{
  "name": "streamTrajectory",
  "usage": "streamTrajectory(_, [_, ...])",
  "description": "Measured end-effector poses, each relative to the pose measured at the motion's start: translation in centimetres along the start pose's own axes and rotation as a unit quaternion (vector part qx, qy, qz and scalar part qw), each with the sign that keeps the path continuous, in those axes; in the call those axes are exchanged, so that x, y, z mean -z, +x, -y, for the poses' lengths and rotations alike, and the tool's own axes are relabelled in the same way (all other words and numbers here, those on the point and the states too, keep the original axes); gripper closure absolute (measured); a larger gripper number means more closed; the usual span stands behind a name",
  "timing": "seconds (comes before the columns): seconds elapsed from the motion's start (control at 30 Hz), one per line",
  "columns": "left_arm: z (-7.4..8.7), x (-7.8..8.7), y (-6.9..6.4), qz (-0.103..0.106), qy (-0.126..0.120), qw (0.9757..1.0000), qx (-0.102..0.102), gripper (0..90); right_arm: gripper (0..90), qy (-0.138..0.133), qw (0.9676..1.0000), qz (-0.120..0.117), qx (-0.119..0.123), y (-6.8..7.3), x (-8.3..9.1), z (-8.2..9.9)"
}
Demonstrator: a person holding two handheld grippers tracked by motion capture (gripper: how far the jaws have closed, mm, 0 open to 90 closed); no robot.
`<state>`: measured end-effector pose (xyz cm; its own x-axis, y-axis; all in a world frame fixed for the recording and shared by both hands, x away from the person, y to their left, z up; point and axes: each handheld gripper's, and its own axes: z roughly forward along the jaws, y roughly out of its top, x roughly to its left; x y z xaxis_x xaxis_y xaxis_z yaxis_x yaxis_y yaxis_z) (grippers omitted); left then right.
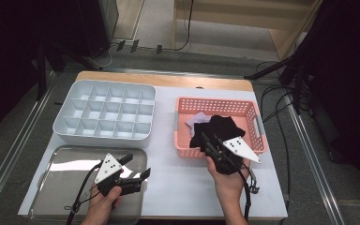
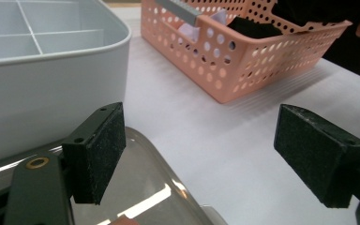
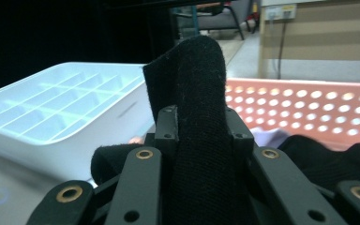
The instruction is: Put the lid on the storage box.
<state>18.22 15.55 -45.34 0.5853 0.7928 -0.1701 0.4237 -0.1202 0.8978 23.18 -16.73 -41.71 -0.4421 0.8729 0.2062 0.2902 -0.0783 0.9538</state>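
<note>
Nearest the person, the left gripper (image 1: 138,169) hung over the right end of a metal tray (image 1: 51,197), which sat in front of the pink basket (image 1: 258,123) and well to its left. Its jaws stood wide apart with nothing between them, and its pads (image 2: 101,150) faced bare white table (image 2: 225,154).

Just in front of the basket's near wall, the right gripper (image 1: 206,140) was clenched on a black cloth (image 3: 194,122). The cloth stood up in a fold between the jaws, while the rest of it lay inside the basket beside a pale lilac cloth (image 1: 196,120).

Left of the basket, farther off, sat a white divided organizer (image 1: 104,112), its compartments apparently empty.

The step in hand appeared to be drawing the black cloth out of the basket. The next move would likely call for lifting it clear of the rim and carrying it left, with the free gripper ready to take an end.
</note>
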Motion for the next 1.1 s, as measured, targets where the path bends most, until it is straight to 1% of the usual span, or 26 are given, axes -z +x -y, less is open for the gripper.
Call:
streamTrajectory(0.1, [0.0,0.0,-0.2,0.011,0.002,0.9999,0.006,18.0,73.5,0.002,0.9999,-0.011,0.011,1.1,1.0,0.6])
streamTrajectory(0.13, [0.1,0.0,-0.3,0.013,0.004,0.9999,0.005,17.7,73.5,0.003,0.9998,-0.014,0.01,1.4,1.3,0.7])
streamTrajectory(0.2, [0.1,-0.1,-0.4,0.012,0.005,0.9999,0.003,17.7,73.5,0.004,0.9997,-0.021,0.006,1.9,1.8,0.9])
streamTrajectory(0.3, [0.1,0.0,-0.4,0.009,0.007,0.9999,0.003,17.8,73.6,0.005,0.9997,-0.023,0.012,2.6,2.5,1.2])
streamTrajectory(0.37, [0.0,0.1,-0.3,0.009,0.005,0.9999,0.005,17.8,73.6,0.007,0.9996,-0.025,0.008,3.0,2.8,1.5])
streamTrajectory(0.43, [0.0,0.3,-0.3,0.011,0.003,0.9999,0.007,17.8,73.6,0.006,0.9995,-0.029,0.013,3.3,3.2,1.8])
streamTrajectory(0.47, [-0.1,0.4,-0.2,0.01,0.002,0.9999,0.008,17.8,73.6,0.008,0.9995,-0.027,0.016,3.4,3.4,2.0])
streamTrajectory(0.57, [-0.2,0.7,0.1,0.009,0.0,0.9999,0.01,17.8,73.6,0.017,0.9993,-0.031,0.011,3.7,3.9,2.7])
streamTrajectory(0.67, [-0.2,0.8,0.3,0.005,0.001,0.9999,0.011,17.9,73.5,0.031,0.9989,-0.03,0.016,3.7,4.1,3.9])
streamTrajectory(0.73, [-0.2,0.9,0.4,0.004,-0.001,0.9999,0.011,17.9,73.6,0.041,0.9987,-0.031,0.007,3.5,4.2,4.6])
streamTrajectory(0.8, [-0.2,1.0,0.5,0.001,-0.002,0.9999,0.013,18.0,73.6,0.051,0.9982,-0.031,0.012,3.5,4.1,5.3])
streamTrajectory(0.87, [-0.2,1.2,0.7,-0.002,-0.002,0.9999,0.015,18.0,73.6,0.06,0.9976,-0.032,0.006,3.5,4.1,6.0])
streamTrajectory(0.97, [-0.1,1.4,1.0,-0.004,-0.002,0.9999,0.015,18.0,73.6,0.077,0.9964,-0.034,0.005,3.5,4.0,7.0])
streamTrajectory(1.03, [0.0,1.6,1.4,-0.009,-0.002,0.9998,0.017,18.0,73.6,0.086,0.9957,-0.035,0.0,3.4,3.8,7.4])
streamTrajectory(1.07, [0.1,1.8,1.7,-0.011,-0.002,0.9997,0.02,18.0,73.8,0.096,0.9948,-0.034,-0.004,3.3,3.7,7.7])
streamTrajectory(1.1, [0.1,1.9,1.9,-0.015,-0.002,0.9996,0.022,17.9,73.7,0.105,0.9939,-0.033,-0.004,3.1,3.6,7.9])
